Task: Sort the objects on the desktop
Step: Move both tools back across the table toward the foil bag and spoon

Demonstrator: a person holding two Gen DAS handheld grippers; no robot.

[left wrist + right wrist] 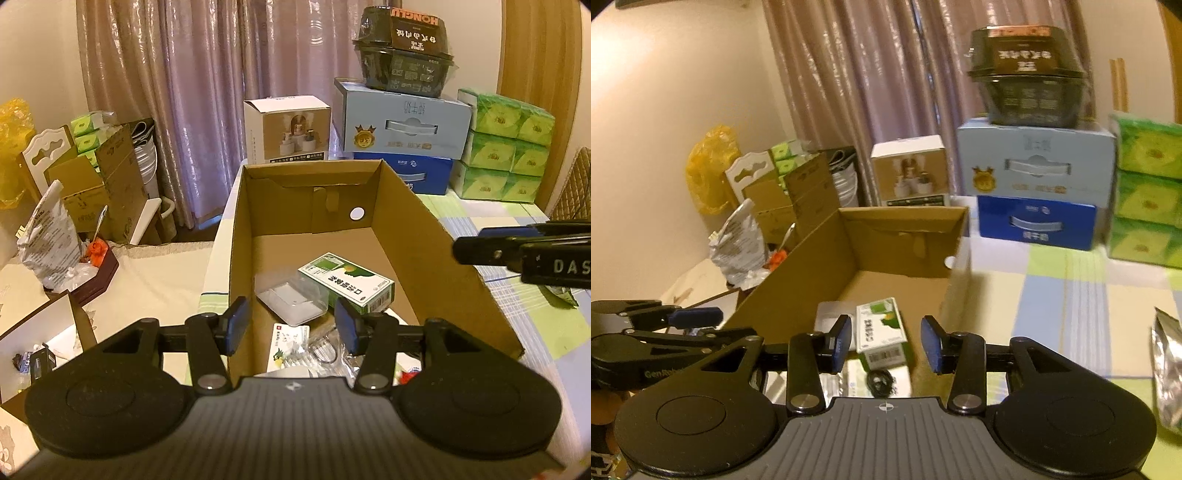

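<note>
Up front, a table with a pastel checked cloth carries an open cardboard box, the largest thing on it, standing near the left edge. Behind the box rise stacked cartons: a pale blue one on a dark blue one, with a black food tub on top, green tissue packs to the right, and a small white carton to the left. Both grippers hang over the near end of the box. The left gripper has its jaws spread, nothing between them; the right gripper likewise has its jaws wide apart and empty. From the left wrist view, the right gripper's fingers come in at the right edge above the box wall. Inside the box, on its floor, lies a green-and-white medicine box, with a clear plastic case touching its left side. Nearer the cameras lie a white card with a small bird picture and some clear wrapping, partly hidden by the grippers. A silver foil bag lies on the cloth at the far right, well apart from the box.
</note>
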